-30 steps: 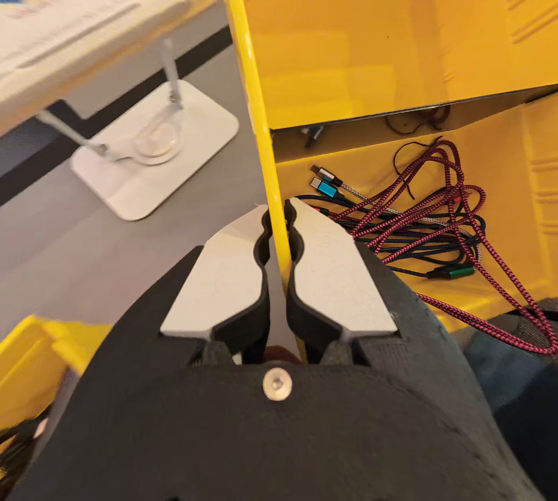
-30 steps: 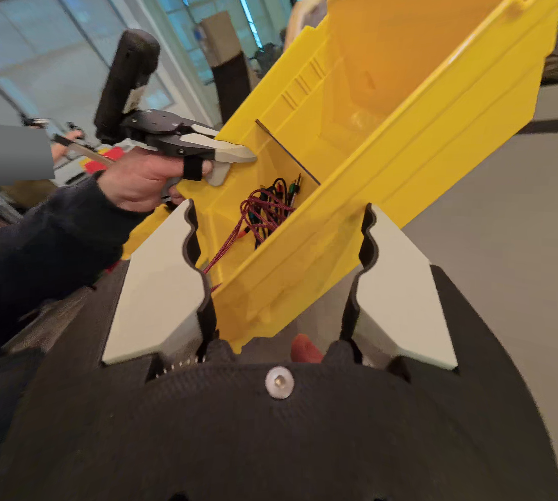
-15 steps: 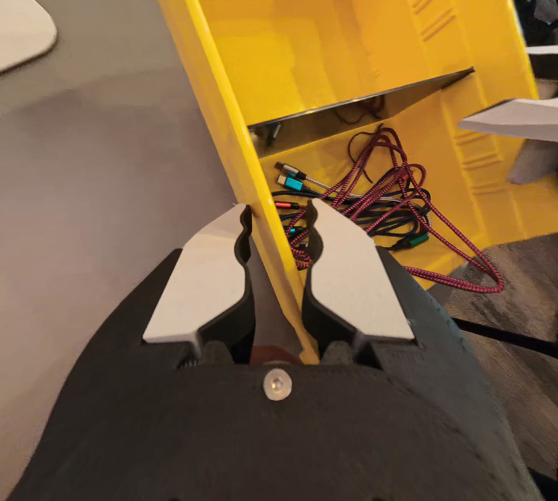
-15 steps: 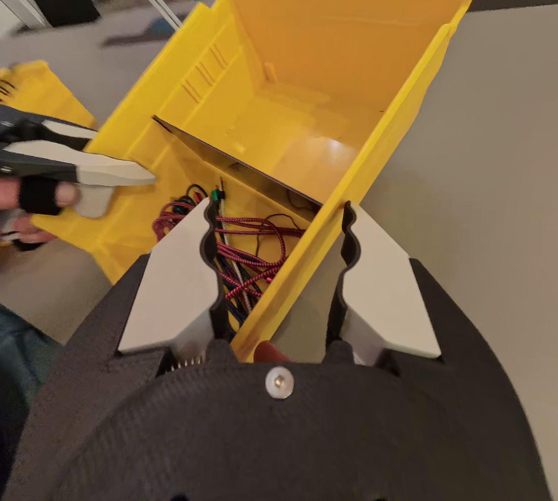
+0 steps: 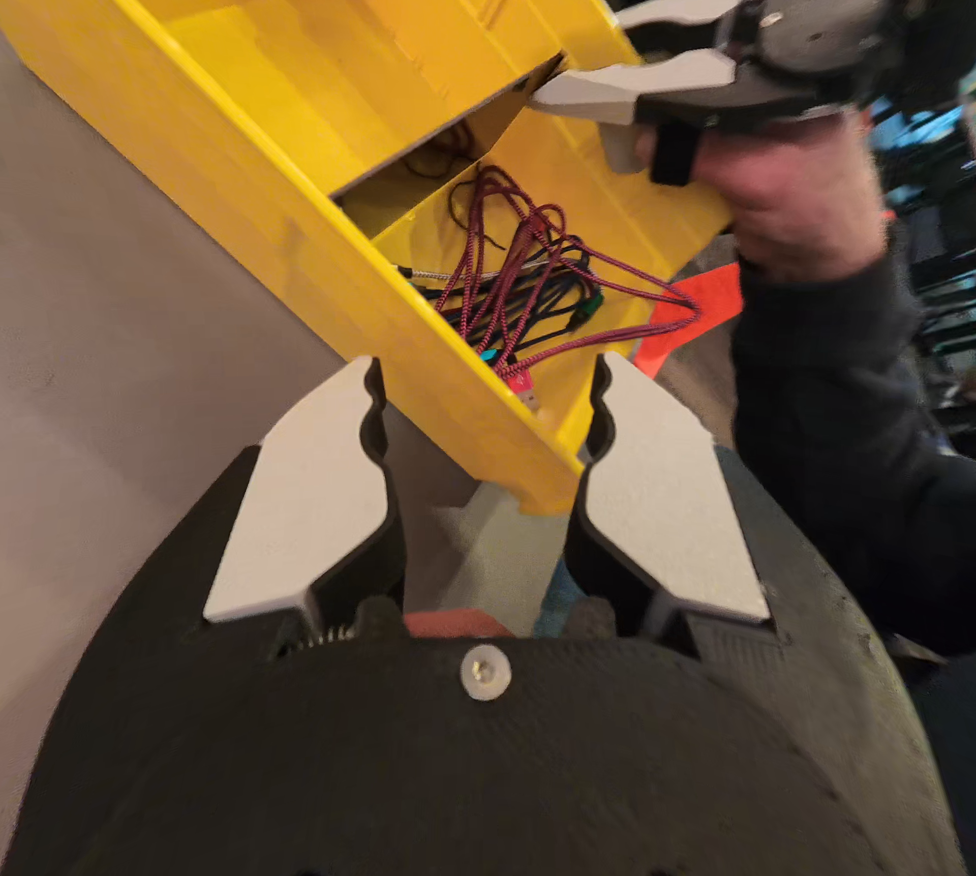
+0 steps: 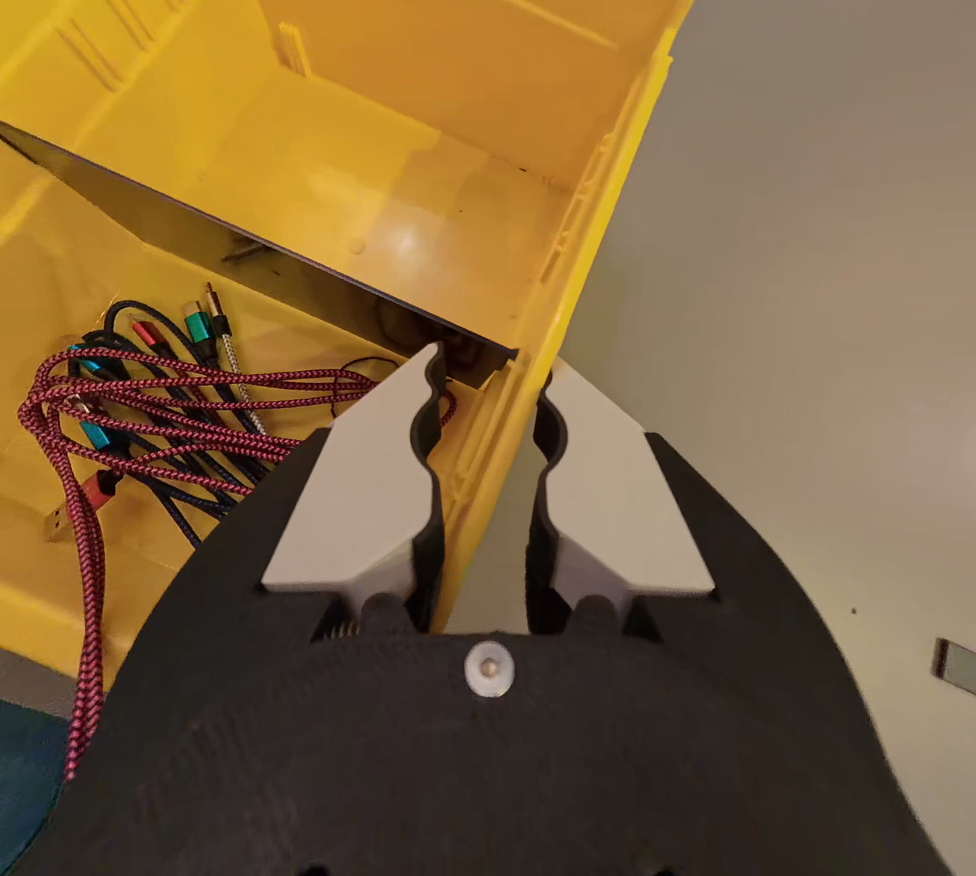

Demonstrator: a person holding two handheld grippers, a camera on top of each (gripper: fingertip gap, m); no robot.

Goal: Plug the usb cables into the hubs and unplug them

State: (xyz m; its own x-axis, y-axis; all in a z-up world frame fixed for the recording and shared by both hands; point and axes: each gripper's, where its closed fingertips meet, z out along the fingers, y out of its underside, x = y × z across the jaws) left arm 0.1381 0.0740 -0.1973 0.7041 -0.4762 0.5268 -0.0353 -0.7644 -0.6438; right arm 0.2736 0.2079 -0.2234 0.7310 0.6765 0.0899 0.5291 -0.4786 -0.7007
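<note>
Right wrist view: right gripper clamps the yellow bin side wall; usb cables lie tangled lengthwise. Left gripper gapes wide.

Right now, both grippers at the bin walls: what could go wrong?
1. The right gripper straddles the yellow bin wall near the dark divider; a pull could tip the bin or dislodge the divider.
2. A red braided cable hangs over the bin's front edge and could snag or drag the tangle out.
3. The left gripper is open around the bin's corner, gripping nothing, so that side is unsteadied.
</note>
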